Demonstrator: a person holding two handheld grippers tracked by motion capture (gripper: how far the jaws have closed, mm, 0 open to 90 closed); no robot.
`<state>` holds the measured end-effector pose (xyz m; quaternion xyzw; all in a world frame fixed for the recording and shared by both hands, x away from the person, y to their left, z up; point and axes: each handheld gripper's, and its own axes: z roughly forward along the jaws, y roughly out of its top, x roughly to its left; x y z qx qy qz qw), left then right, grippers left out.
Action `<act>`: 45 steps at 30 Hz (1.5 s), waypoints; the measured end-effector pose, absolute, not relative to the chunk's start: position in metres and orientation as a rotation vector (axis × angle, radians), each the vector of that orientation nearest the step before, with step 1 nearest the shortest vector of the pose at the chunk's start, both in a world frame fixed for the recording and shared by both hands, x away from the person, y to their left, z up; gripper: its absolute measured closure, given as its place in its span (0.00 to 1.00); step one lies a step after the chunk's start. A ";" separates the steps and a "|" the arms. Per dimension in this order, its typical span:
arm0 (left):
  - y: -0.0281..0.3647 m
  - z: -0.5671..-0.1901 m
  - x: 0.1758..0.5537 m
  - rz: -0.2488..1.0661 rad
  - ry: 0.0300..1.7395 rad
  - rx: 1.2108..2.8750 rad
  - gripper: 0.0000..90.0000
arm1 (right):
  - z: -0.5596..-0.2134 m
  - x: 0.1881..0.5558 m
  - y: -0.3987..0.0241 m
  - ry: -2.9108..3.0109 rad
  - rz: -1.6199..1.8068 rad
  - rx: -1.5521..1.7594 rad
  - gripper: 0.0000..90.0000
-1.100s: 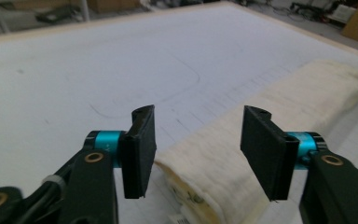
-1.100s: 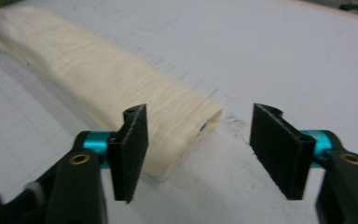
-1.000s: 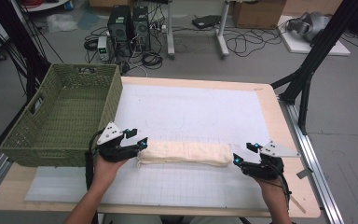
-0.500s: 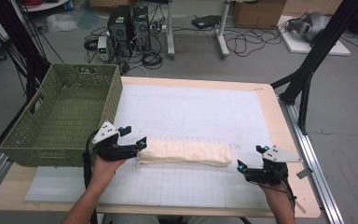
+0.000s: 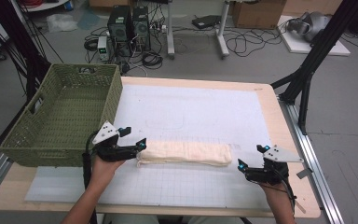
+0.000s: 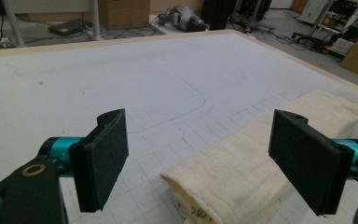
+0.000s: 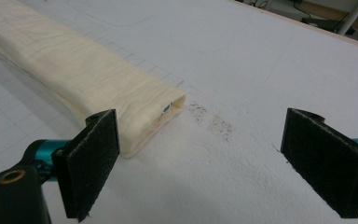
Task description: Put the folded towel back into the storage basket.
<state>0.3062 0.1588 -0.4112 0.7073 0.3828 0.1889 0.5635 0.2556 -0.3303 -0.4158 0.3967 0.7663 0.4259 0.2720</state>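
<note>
A folded cream towel (image 5: 184, 153) lies as a long roll on the white gridded mat (image 5: 191, 112), near the table's front. My left gripper (image 5: 136, 136) is at the towel's left end, open, and its jaws have just been opening. In the left gripper view the towel (image 6: 261, 154) lies between and beyond the spread jaws of the left gripper (image 6: 205, 163), untouched by either pad. My right gripper (image 5: 250, 156) is open a short way off the towel's right end, its jaws also just opened. In the right gripper view the towel's end (image 7: 74, 65) is by the left pad of the right gripper (image 7: 207, 158).
A green wicker basket (image 5: 65, 116) stands on the table's left side, close behind the left hand. A black frame leg (image 5: 307, 79) rises past the table's right edge. The mat's far half is bare; cables and computer cases are on the floor beyond.
Both pairs of jaws stand wider than a second ago. The right gripper's tips have drawn slightly back from the towel's right end. The towel has not moved.
</note>
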 end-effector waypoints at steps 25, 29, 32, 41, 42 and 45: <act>0.156 -0.431 0.315 0.343 1.091 1.772 0.40 | -0.420 0.253 -0.329 2.091 1.168 1.069 0.12; 0.149 -0.435 0.315 0.324 1.091 1.814 0.41 | -0.421 0.253 -0.327 2.105 1.169 1.064 0.12; 0.144 -0.437 0.314 0.321 1.094 1.833 0.41 | -0.421 0.253 -0.326 2.108 1.170 1.056 0.12; 0.132 -0.447 0.309 0.300 1.111 1.962 0.45 | -0.421 0.253 -0.326 2.113 1.165 1.059 0.12; 0.130 -0.447 0.308 0.311 1.109 1.972 0.45 | -0.421 0.253 -0.326 2.113 1.164 1.059 0.12; 0.127 -0.447 0.304 0.352 1.104 2.000 0.45 | -0.421 0.253 -0.327 2.115 1.165 1.060 0.12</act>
